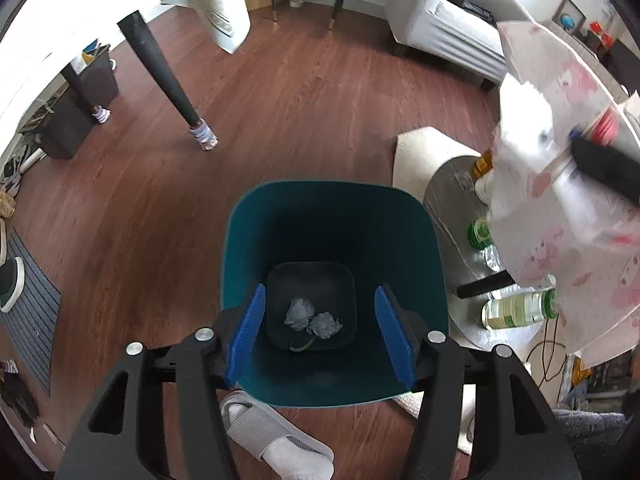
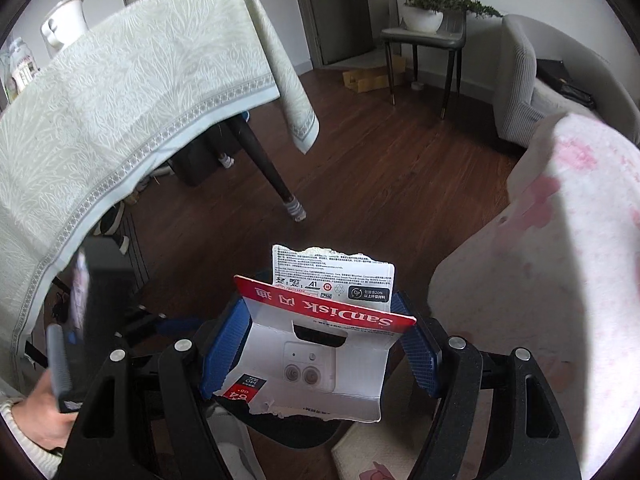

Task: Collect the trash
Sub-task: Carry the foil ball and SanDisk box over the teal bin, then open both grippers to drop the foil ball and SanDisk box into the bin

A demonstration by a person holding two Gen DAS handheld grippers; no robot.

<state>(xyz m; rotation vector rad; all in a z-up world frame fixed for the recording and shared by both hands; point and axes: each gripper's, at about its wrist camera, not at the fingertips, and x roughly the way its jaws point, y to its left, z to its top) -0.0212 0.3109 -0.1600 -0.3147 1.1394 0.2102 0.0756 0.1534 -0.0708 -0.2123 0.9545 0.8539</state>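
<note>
A teal trash bin (image 1: pixel 412 216) stands on the wood floor below my left gripper (image 1: pixel 320 332), which is open and empty over its mouth. Two crumpled grey paper wads (image 1: pixel 312 318) lie at the bin's bottom. My right gripper (image 2: pixel 316 344) is shut on a torn SanDisk card package (image 2: pixel 320 336), red-edged and white, held between the blue pads (image 2: pixel 218 344). The dark bin rim shows just beneath the package in the right wrist view (image 2: pixel 288 428). The right gripper's black body appears blurred at the right in the left wrist view (image 1: pixel 604 164).
A round grey side table (image 1: pixel 452 188) with several bottles (image 1: pixel 520 310) stands right of the bin. A pink-patterned cloth (image 1: pixel 560 160) hangs beside it. A table leg (image 1: pixel 168 80), a slipper (image 1: pixel 276 444), a sofa (image 1: pixel 440 28) and a draped dining table (image 2: pixel 120 120) surround the floor.
</note>
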